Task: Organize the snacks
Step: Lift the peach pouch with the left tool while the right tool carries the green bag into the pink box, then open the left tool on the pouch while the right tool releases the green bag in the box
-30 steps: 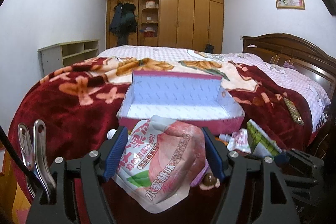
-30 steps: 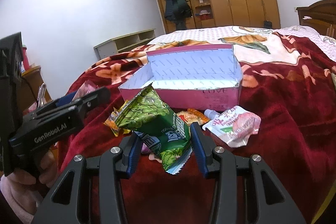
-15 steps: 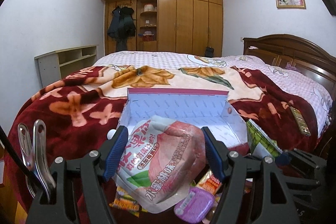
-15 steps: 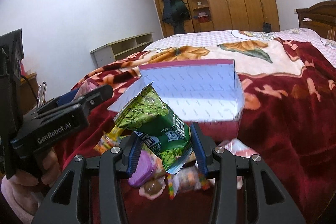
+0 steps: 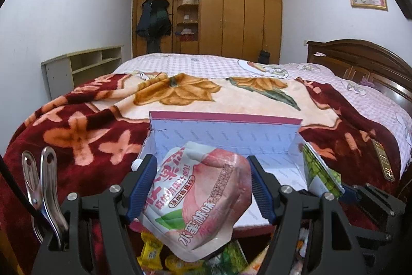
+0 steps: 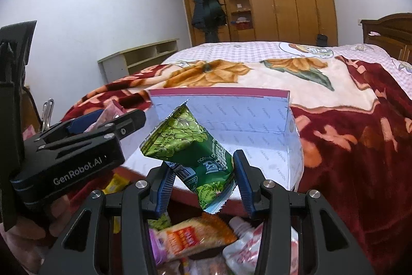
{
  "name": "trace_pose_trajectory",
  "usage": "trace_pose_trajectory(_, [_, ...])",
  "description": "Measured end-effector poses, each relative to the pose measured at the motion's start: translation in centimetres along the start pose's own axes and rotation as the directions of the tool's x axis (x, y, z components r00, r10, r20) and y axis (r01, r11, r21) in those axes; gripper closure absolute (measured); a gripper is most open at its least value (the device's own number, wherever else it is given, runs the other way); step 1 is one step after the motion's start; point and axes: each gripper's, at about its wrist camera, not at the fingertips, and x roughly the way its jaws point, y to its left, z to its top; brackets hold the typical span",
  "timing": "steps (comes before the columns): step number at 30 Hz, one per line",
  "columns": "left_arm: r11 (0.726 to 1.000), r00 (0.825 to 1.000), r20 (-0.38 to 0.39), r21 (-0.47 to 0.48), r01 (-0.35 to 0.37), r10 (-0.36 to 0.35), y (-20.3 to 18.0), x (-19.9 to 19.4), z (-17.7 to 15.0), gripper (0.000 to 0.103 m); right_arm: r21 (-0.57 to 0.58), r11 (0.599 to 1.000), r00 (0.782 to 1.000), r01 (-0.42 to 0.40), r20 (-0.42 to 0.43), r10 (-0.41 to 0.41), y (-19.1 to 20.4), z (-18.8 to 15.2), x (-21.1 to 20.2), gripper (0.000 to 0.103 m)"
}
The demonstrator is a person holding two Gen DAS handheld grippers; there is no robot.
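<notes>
My left gripper (image 5: 203, 187) is shut on a white and pink peach jelly pouch (image 5: 198, 200) and holds it above the near edge of the open pink box (image 5: 226, 117) with a white lining. My right gripper (image 6: 203, 182) is shut on a green pea snack packet (image 6: 190, 143), also above the box (image 6: 221, 94). The green packet also shows at the right of the left wrist view (image 5: 320, 172). The left gripper body shows at the left of the right wrist view (image 6: 69, 156). Loose snacks (image 6: 198, 236) lie on the bed below both grippers.
The box stands on a red flowered blanket (image 5: 77, 130) on a wide bed. A wooden headboard (image 5: 360, 61) is at the right, a low shelf (image 5: 82, 66) at the left, wardrobes (image 5: 226, 12) behind. A dark flat remote-like object (image 5: 383, 159) lies at the right.
Both grippers have risen and moved forward with their packets, from over the snack pile to over the box's near edge. The loose snacks now lie below them.
</notes>
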Motion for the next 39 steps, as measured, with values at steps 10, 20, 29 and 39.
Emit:
trace_pose_trajectory(10, [1.000,0.996,-0.091,-0.019,-0.016,0.015,0.1,4.7,-0.1,0.029,0.029,0.999,0.997,0.042,-0.059,-0.040,-2.0,0.5,3.6,0.057])
trace_pose_trajectory(20, [0.999,0.984,-0.176,-0.029,-0.031,0.026,-0.2,8.5,-1.2,0.029,0.044,0.996,0.992,0.078,-0.099,-0.074,-2.9,0.3,6.5,0.057])
trace_pose_trajectory(29, [0.998,0.976,-0.213,-0.032,-0.047,0.039,0.0,9.9,-2.3,0.030,0.005,0.994,0.988,0.106,-0.113,-0.105,-2.1,0.0,7.1,0.057])
trace_pose_trajectory(39, [0.999,0.976,-0.214,-0.032,-0.043,0.035,0.0,10.0,-2.4,0.029,0.011,0.993,0.987,0.121,-0.112,-0.119,-2.2,0.0,7.1,0.056])
